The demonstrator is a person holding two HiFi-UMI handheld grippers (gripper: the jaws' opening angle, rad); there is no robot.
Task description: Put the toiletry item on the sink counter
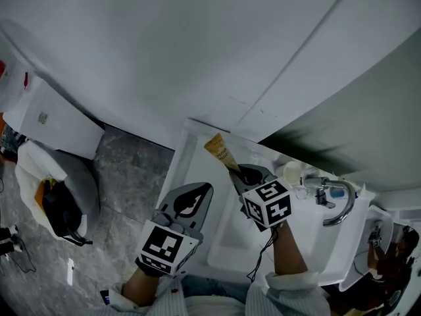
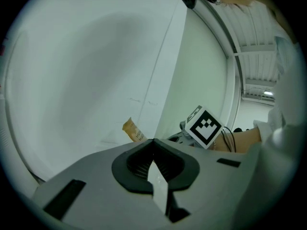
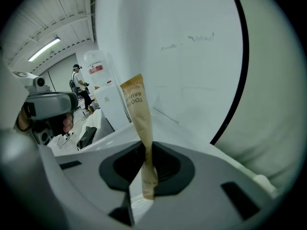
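White wall panels (image 1: 197, 45), plain, filling the upper half of the head view; grey marbled floor (image 1: 125, 176) at lower left, carrying a white bag (image 1: 39, 170) with a dark item in its mouth; white sink surface (image 1: 186, 157) running along the foot of the wall, with a chrome faucet (image 1: 334, 206) curved over its right part and a pale round container (image 1: 289, 172) just beside that faucet; left gripper (image 1: 205, 189), grey with a marker cube (image 1: 164, 245) at its rear, held over the near left edge of the surface, its jaws together with nothing between them, as the left gripper view (image 2: 153, 145) confirms; right gripper (image 1: 240, 171), carrying its own marker cube (image 1: 268, 204), angled down toward the back of the surface, its jaws clamped on the lower end of a toothbrush packet (image 3: 136, 109); the toothbrush packet (image 1: 219, 150), tan paper, slim, printed in dark letters, standing out of the right gripper (image 3: 146, 150) above the rear left of the surface, its free end toward the wall, also seen from the left gripper view (image 2: 133, 131); whether it touches the surface cannot be told
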